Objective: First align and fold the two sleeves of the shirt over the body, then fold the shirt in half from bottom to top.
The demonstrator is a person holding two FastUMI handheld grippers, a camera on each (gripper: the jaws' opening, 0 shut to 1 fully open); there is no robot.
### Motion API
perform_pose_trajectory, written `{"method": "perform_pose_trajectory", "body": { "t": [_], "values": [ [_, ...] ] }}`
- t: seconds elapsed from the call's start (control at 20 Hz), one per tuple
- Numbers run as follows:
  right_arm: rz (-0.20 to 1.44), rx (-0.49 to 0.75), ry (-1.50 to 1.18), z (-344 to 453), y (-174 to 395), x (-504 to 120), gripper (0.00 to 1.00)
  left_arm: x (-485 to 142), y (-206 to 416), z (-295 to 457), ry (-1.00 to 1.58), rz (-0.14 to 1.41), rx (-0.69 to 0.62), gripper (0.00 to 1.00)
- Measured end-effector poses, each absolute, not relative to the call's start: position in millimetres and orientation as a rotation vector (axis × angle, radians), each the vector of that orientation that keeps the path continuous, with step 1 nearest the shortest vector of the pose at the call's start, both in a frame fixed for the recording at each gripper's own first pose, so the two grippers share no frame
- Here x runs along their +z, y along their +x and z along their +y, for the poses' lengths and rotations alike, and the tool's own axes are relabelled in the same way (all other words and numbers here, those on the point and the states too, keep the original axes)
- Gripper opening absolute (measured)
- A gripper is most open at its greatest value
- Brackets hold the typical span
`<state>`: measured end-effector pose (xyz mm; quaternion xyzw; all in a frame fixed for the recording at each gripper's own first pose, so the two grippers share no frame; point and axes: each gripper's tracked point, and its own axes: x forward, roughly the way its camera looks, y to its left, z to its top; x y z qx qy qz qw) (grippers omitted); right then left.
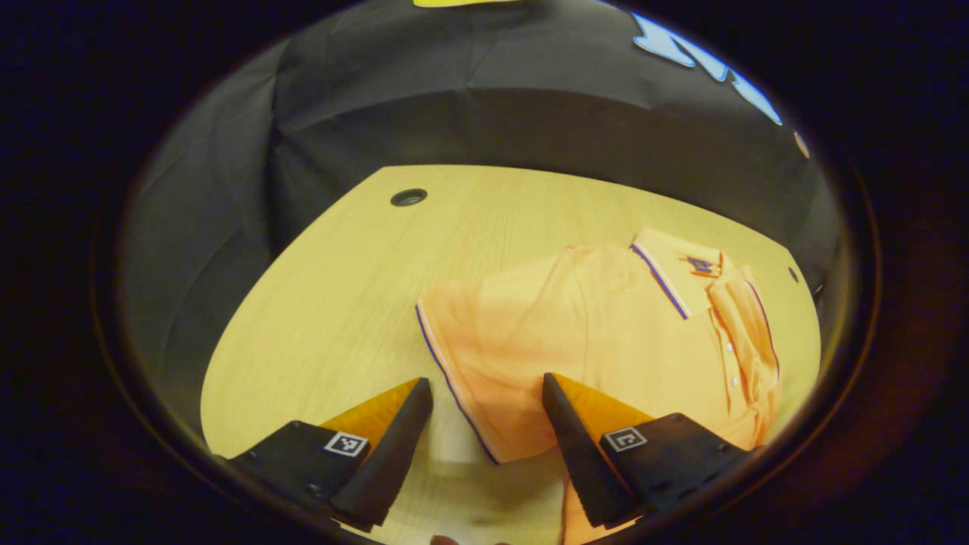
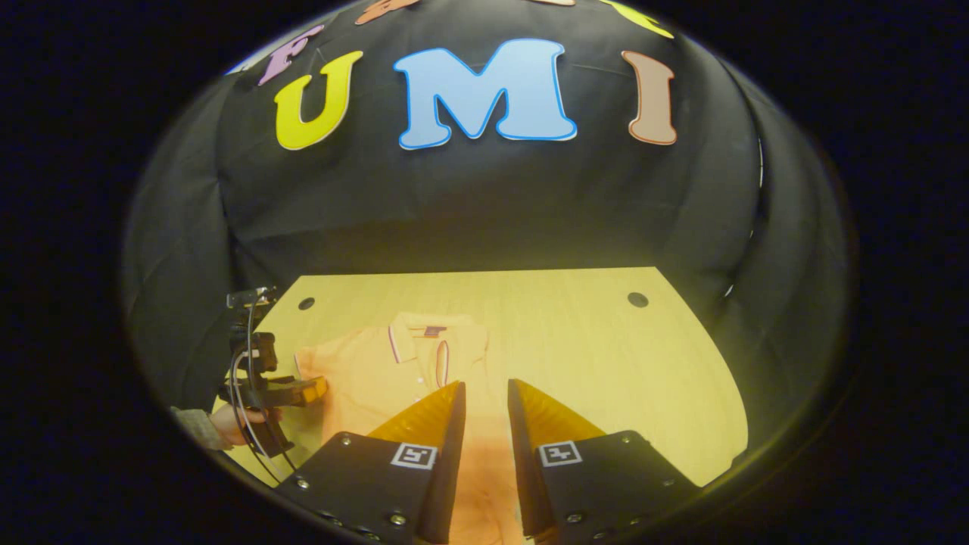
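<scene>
Orange shirt [image 1: 606,341] flat on table [image 1: 341,303]; your left gripper [image 1: 484,393] spread wide over sleeve [image 1: 484,356]; right gripper [image 2: 484,393] narrowly parted, grasping nothing.

You have one shirt [image 1: 606,341] with two sleeves, on one desk [image 1: 341,303]. You hold two claws: left claw [image 1: 488,393], right claw [image 2: 484,393]. The desk has two round holes [image 2: 637,299] along its far edge.

warm yellowish light from overhead; table [image 1: 341,303] bright, its straight edges bowed by fisheye. cloth wall [image 2: 484,204] behind the table dim. near edge of the table slightly blurred in left gripper view.
</scene>
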<state>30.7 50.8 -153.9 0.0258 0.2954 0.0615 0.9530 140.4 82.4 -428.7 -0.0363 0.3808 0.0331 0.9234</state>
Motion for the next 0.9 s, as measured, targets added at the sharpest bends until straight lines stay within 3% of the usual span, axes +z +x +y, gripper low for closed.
{"method": "perform_pose_trajectory", "body": {
  "t": [0.15, 0.25, 0.3, 0.4, 0.55, 0.65, 0.9],
  "values": [
    [0.608, 0.126, 0.055, 51, 30, -155, 0.34, -428, 146, 80, -0.068, 0.771, 0.052, 0.92],
    [0.613, 0.132, 0.056, 52, 29, -156, 0.34, -427, 149, 76, -0.071, 0.756, 0.042, 0.59],
    [0.615, 0.134, 0.055, 52, 29, -157, 0.34, -426, 152, 74, -0.081, 0.746, 0.044, 0.48],
    [0.615, 0.134, 0.056, 52, 30, -158, 0.34, -426, 152, 72, -0.095, 0.742, 0.055, 0.14],
    [0.615, 0.133, 0.055, 51, 29, -157, 0.34, -423, 151, 72, -0.056, 0.762, 0.062, 0.14],
    [0.618, 0.13, 0.056, 50, 31, -159, 0.34, -422, 150, 68, -0.028, 0.769, 0.074, 0.07],
    [0.617, 0.111, 0.066, 43, 25, -164, 0.34, -382, 163, 35, 0.055, 0.684, 0.007, 0.06]
  ]
}}
